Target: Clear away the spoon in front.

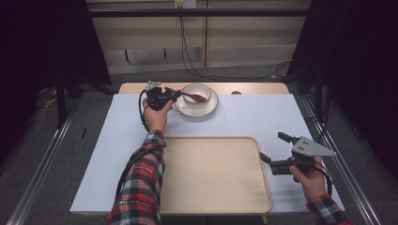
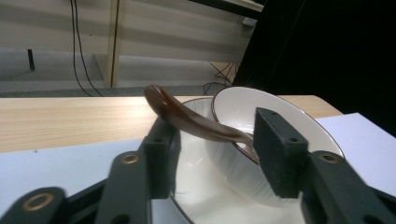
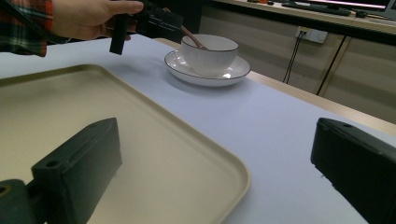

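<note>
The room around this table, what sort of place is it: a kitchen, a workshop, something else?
Probably a lab or recording booth, not a kitchen. Dark curtains hang on both sides, metal rails flank the table, and loose cables trail from wall sockets. The bowl and tray look like props.

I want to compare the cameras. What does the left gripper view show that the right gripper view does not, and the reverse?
Left gripper view alone: the left tongs from close, their jaws on either side of the brown spoon, whose handle tip curls upward; no contact is clear. Right gripper view alone: the beige tray, the open right tongs, the person's hand. Both: the white bowl on its plate, with the spoon in it.
</note>
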### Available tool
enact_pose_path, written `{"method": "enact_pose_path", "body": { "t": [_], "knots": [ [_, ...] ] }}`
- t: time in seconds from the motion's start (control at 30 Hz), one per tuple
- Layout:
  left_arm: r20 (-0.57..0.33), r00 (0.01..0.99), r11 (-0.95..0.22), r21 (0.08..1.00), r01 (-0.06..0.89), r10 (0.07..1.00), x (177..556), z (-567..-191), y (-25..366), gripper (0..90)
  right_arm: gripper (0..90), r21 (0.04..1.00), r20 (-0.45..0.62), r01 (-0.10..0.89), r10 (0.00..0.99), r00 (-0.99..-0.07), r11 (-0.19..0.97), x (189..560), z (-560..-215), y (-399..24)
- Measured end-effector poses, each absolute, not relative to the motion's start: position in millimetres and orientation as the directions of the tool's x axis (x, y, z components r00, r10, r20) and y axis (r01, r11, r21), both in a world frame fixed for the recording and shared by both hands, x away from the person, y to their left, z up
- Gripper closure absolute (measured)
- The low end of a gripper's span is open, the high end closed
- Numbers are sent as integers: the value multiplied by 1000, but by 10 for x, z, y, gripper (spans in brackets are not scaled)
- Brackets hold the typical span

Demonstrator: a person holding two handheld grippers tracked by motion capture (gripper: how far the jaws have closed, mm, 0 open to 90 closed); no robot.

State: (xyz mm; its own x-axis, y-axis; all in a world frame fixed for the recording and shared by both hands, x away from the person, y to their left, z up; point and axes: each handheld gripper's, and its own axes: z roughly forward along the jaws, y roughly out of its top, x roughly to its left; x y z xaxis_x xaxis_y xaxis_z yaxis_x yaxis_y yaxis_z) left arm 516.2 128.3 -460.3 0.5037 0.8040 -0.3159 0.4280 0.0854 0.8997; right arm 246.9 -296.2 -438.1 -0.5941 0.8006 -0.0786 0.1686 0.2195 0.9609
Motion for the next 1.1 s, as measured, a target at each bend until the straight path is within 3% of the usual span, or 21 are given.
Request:
{"method": "enact_pose_path", "body": {
  "t": [0.27,0.37,0.87,1.1],
  "knots": [
    [-372,480,155,888,432,794,5150,-4643,1264,615,14,961,-80,166,799,-597,221,2468,-4376,-2973],
    [-378,488,165,891,424,787,5144,-4625,1268,694,14,961,-76,169,800,-595,217,2471,-4380,-2964],
    [-440,524,231,879,417,729,5149,-4492,1199,808,14,961,-76,169,799,-596,218,2473,-4381,-2958],
    [-425,548,221,890,400,721,5156,-4413,1144,833,14,962,-80,163,798,-598,219,2475,-4378,-2962]
  ]
}}
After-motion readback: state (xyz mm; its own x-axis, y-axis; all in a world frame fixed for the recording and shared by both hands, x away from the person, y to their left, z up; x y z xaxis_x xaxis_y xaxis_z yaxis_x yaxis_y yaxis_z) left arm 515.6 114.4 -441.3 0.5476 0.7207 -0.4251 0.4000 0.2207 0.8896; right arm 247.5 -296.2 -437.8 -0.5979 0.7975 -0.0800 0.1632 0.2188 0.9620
